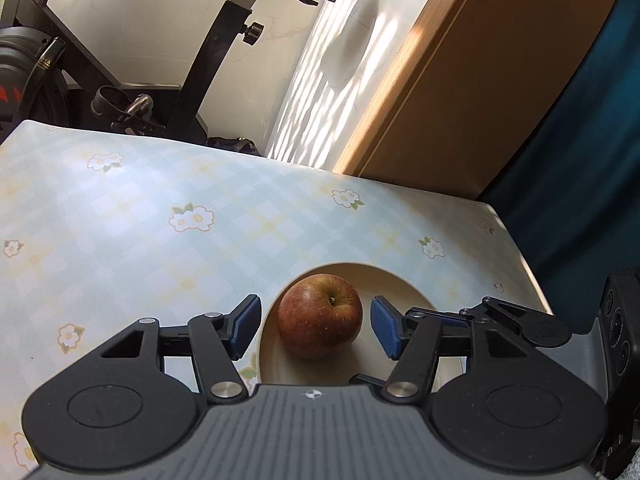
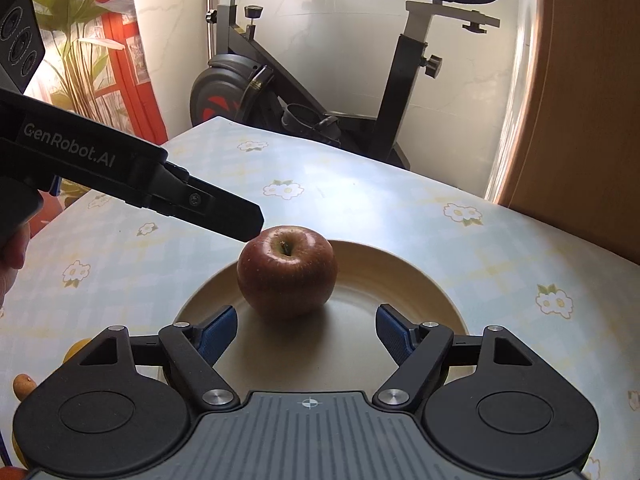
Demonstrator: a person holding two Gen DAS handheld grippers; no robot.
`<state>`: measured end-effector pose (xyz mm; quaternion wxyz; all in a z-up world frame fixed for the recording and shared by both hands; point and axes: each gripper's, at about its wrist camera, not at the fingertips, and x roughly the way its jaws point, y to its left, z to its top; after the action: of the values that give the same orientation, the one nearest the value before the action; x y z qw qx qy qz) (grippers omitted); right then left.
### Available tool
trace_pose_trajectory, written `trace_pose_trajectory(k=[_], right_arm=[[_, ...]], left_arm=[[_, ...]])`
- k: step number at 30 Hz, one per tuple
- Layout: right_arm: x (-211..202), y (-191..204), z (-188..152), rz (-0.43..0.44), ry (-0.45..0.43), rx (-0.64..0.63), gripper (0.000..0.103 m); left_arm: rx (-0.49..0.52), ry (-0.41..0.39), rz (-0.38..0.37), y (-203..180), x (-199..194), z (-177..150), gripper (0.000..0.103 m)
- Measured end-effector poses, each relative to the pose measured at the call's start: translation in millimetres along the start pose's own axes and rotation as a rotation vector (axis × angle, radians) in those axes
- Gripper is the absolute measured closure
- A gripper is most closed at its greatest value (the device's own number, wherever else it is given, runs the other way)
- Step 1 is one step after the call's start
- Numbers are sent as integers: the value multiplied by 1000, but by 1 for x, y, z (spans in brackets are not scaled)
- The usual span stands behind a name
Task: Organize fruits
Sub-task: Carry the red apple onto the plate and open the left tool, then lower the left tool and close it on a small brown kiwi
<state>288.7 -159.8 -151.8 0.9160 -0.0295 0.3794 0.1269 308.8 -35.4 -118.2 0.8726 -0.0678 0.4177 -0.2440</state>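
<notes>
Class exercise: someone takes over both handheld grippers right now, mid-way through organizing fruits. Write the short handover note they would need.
Left gripper: open, fingers either side of the apple, not pressing on it.
Right gripper: open, empty, hanging just short of the apple.
Things: one red apple sits upright, stem up, on the cream plate, on the floral tablecloth. At the lower left edge of the right wrist view, yellowish fruit lies partly hidden; its kind cannot be told.
Done: the apple is on the plate.
Left: probably the partly hidden fruit; draw back the left gripper without nudging the apple.

surface: table (image 2: pixel 360 200), floral checked cloth | on it: plate (image 2: pixel 400 272)
</notes>
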Motion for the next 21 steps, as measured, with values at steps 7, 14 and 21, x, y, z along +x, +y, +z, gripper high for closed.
trace_pose_trajectory(k=[7, 14, 21], right_arm=[[-55, 9, -22, -12, -90, 72, 29], [-94, 21, -45, -21, -151, 146, 30], [-114, 37, -70, -48, -160, 161, 35]], left_arm=[[98, -86, 94, -15, -56, -23, 40], [129, -107, 146, -22, -93, -45, 40], [111, -110, 176, -22, -111, -68, 40]])
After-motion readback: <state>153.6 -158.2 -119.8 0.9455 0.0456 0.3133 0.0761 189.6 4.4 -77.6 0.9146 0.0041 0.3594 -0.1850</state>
